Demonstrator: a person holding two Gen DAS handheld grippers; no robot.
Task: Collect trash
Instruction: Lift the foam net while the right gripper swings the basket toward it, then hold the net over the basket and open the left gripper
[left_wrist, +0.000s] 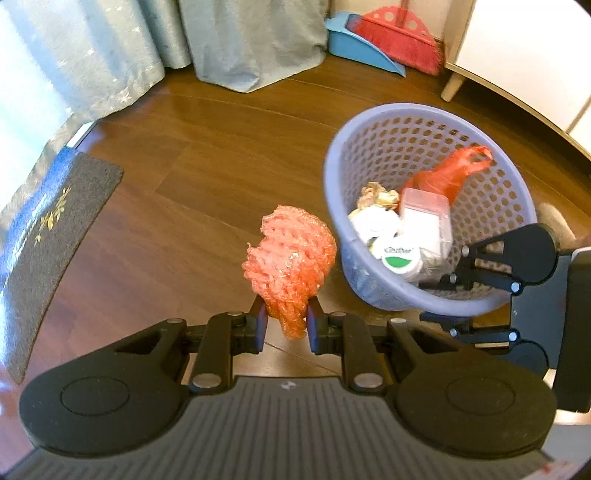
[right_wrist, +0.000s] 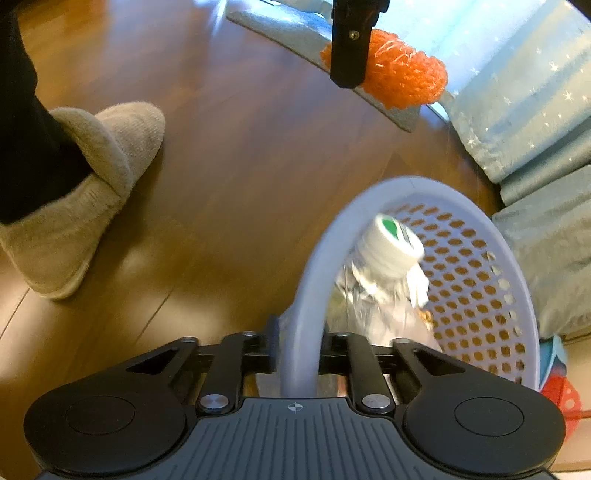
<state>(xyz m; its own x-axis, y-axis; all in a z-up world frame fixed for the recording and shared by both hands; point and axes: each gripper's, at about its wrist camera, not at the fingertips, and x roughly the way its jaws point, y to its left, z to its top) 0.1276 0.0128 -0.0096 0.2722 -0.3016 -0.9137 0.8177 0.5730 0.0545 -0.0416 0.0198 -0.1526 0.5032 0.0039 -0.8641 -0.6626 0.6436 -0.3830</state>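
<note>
Wooden floor (left_wrist: 192, 155) carries a lavender perforated basket (left_wrist: 491, 206), tilted, holding a white green-labelled tub (left_wrist: 400, 258), a clear box (left_wrist: 426, 210) and a red bag (left_wrist: 454, 171). Right gripper (right_wrist: 297, 345) straddles the basket's rim, pads not visibly pressing it, jaws loosened. Left gripper (left_wrist: 286, 326) is clenched on an orange foam net (left_wrist: 291, 266), just beside the basket and outside it.

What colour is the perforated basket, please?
Pale lavender-blue basket, clearest in the left wrist view.
</note>
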